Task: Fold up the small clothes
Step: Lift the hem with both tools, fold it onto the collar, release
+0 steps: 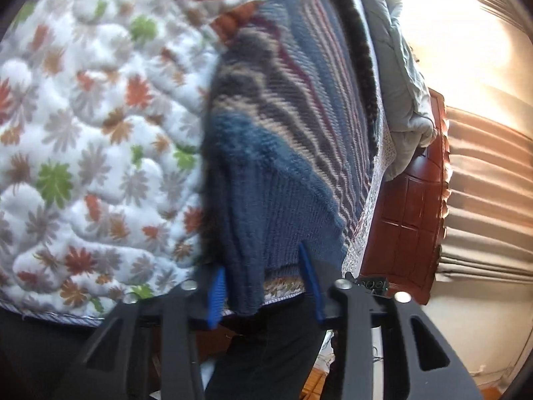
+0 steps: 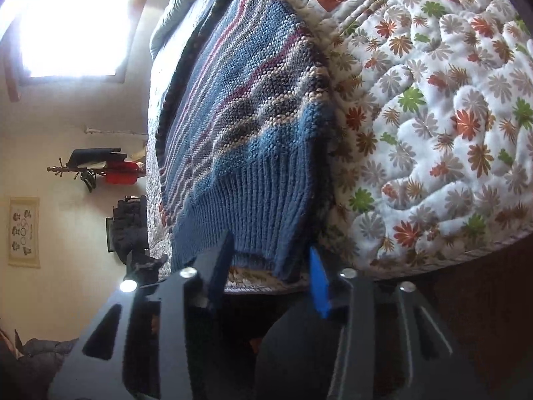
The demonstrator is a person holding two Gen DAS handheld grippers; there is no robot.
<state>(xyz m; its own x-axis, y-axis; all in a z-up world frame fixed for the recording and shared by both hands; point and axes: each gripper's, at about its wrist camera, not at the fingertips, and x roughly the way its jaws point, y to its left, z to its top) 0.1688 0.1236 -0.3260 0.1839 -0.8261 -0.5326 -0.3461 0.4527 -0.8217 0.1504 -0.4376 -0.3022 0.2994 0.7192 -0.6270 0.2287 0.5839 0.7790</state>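
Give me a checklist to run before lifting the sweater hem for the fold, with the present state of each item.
1. Left gripper has the sweater hem between its fingers: ok.
2. Right gripper has the ribbed hem between its fingers: ok.
3. Both pads pressing on the knit: cannot tell; a gap shows beside the cloth in each view.
4. Only the sweater is caught, not the quilt under it: cannot tell; the quilt edge lies right below the hem.
5. Sweater lies flat on the quilt: ok in the right view; the left view is blurred.
6. Quilt beside the sweater is free of other clothes: ok.
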